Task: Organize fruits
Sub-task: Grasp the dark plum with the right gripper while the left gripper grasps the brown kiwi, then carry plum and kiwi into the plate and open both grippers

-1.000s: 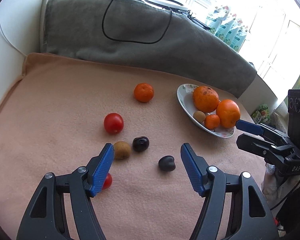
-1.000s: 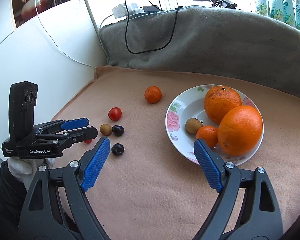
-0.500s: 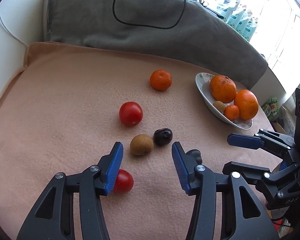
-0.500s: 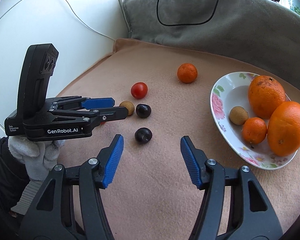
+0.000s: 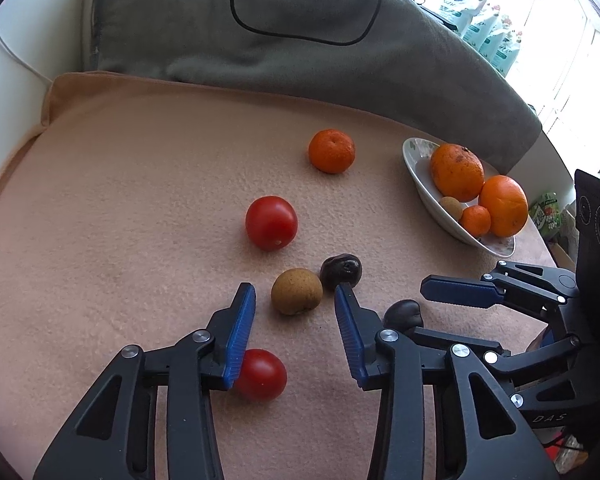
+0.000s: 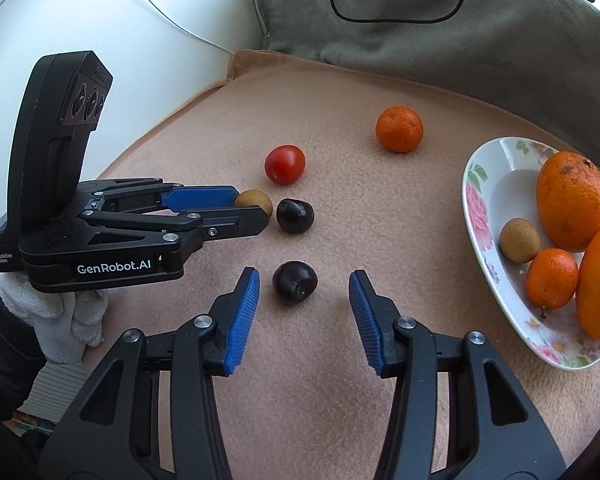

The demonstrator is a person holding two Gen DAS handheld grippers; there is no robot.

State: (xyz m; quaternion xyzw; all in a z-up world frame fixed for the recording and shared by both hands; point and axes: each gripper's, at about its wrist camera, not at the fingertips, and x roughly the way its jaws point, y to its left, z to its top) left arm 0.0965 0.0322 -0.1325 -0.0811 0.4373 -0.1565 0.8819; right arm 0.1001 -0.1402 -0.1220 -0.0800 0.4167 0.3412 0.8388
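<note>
In the left wrist view my left gripper (image 5: 294, 294) is low over the beige blanket. A small brown fruit (image 5: 296, 291) lies between its closing jaws, and a gap shows on both sides. In the right wrist view my right gripper (image 6: 305, 280) brackets a dark plum (image 6: 295, 281). Its jaws are closing too, and the pads are clear of the plum. A second dark plum (image 5: 341, 271), a red tomato (image 5: 271, 222) and a mandarin (image 5: 331, 151) lie loose beyond. A smaller tomato (image 5: 260, 374) sits partly under the left finger. The flowered plate (image 6: 470, 200) holds two oranges, a small mandarin and a brown fruit.
A grey cushion (image 5: 300, 60) with a black cable on it runs along the back. A white wall (image 6: 100, 20) closes the left side. A white-gloved hand (image 6: 60, 312) holds the left gripper body (image 6: 100, 236). The blanket's edge drops off just right of the plate.
Both grippers' jaws have narrowed. The left gripper sank and moved forward over the brown fruit. The right gripper swung left from the plate to the near dark plum.
</note>
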